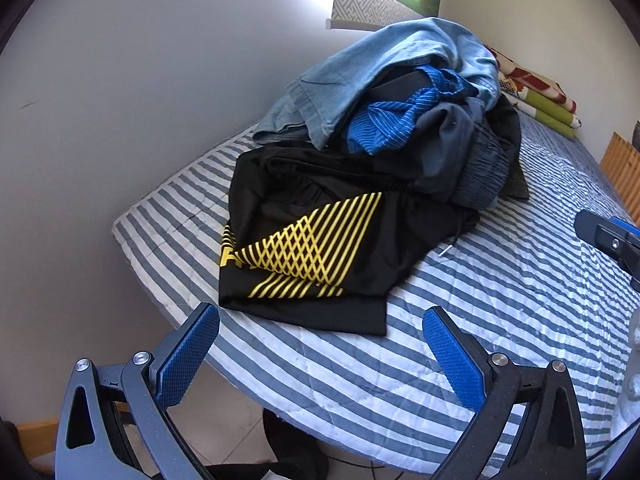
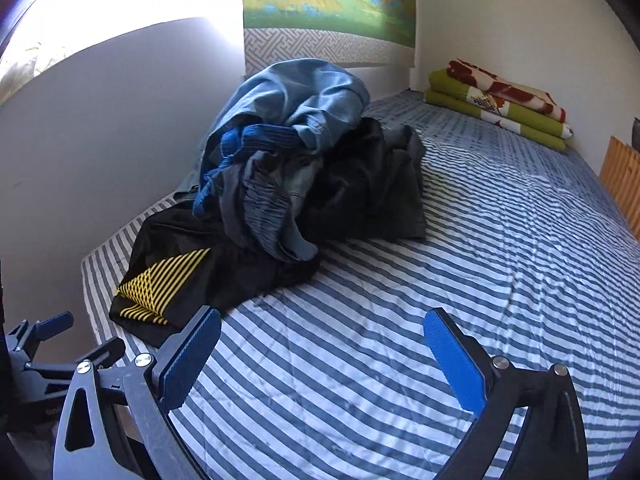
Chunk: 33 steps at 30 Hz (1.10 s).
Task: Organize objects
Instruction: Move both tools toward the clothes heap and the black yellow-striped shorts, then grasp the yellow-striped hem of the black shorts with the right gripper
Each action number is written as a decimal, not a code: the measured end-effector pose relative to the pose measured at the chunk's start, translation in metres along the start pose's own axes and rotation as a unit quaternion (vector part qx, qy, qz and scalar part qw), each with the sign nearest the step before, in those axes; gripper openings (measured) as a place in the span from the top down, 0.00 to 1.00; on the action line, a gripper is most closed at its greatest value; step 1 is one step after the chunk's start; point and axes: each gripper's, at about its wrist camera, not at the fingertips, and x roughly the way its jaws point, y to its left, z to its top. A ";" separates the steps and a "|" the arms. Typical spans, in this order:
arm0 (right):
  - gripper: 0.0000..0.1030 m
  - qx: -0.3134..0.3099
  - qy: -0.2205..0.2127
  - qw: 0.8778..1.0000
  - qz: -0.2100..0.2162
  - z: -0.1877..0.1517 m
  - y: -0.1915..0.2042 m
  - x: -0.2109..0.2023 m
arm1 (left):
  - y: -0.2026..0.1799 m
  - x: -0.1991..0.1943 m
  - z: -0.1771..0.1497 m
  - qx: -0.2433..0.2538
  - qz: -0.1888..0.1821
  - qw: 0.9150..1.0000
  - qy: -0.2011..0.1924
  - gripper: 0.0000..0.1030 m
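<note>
Pale grey walls meet at a corner behind a bed (image 2: 400,320) covered with a quilted sheet in blue-grey and white stripes, its stitching puckering the cloth into shallow squares; a hanging scroll (image 2: 328,0) with a green and yellow landscape and a grey fret-pattern border hangs above the far side of the bed; wooden slats (image 2: 622,176) stand along the bed's right edge.

Near the left edge of the bed sits a heap of clothes (image 2: 288,160), loose and crumpled; on top lies a light blue denim garment (image 1: 384,68) with visible seams; under it a bright blue ribbed knit (image 1: 392,120), a smooth grey piece with a gathered elastic band (image 1: 476,168), and dark, slightly glossy fabric (image 2: 372,184) spilling toward the middle of the bed; at the front of the heap, close to the bed's near left corner, black shorts (image 1: 320,240) of slick sports cloth lie flat, printed with yellow diagonal stripes crossing into a lattice.

At the far right corner of the bed rests a folded blanket (image 2: 500,108), green with red and white patches, in neat layers.

The left gripper (image 1: 320,344) hovers above the near edge just before the shorts, its blue-textured pads (image 1: 188,360) wide apart and empty; the right gripper (image 2: 320,348) hovers over bare striped sheet, likewise spread wide, holding nothing.
</note>
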 end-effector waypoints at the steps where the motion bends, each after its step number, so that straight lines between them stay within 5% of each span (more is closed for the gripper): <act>1: 0.07 -0.005 0.003 1.000 0.011 0.005 0.008 0.009 | 0.004 0.002 0.001 -0.004 0.004 1.000 0.001 0.00; 6: 0.19 -0.047 0.048 0.997 0.036 0.016 0.051 0.069 | 0.027 0.013 0.003 -0.025 0.015 1.000 0.004 0.00; 11: 0.20 -0.046 0.097 0.990 0.095 0.020 0.087 0.122 | 0.049 0.020 0.002 -0.051 0.026 0.998 0.006 0.00; 25: 0.19 -0.113 0.161 0.973 0.122 0.016 0.170 0.201 | 0.088 0.032 -0.005 -0.097 0.032 0.995 0.017 0.00; 27: 0.36 -0.138 0.160 0.971 0.110 0.012 0.176 0.202 | 0.088 0.032 -0.005 -0.096 0.033 0.995 0.019 0.00; 29: 0.68 -0.158 0.155 0.970 0.101 0.009 0.175 0.197 | 0.087 0.029 -0.005 -0.095 0.030 0.995 0.020 0.00; 33: 0.87 -0.141 0.158 0.971 0.108 0.010 0.157 0.179 | 0.083 0.020 -0.005 -0.092 0.027 0.995 0.014 0.00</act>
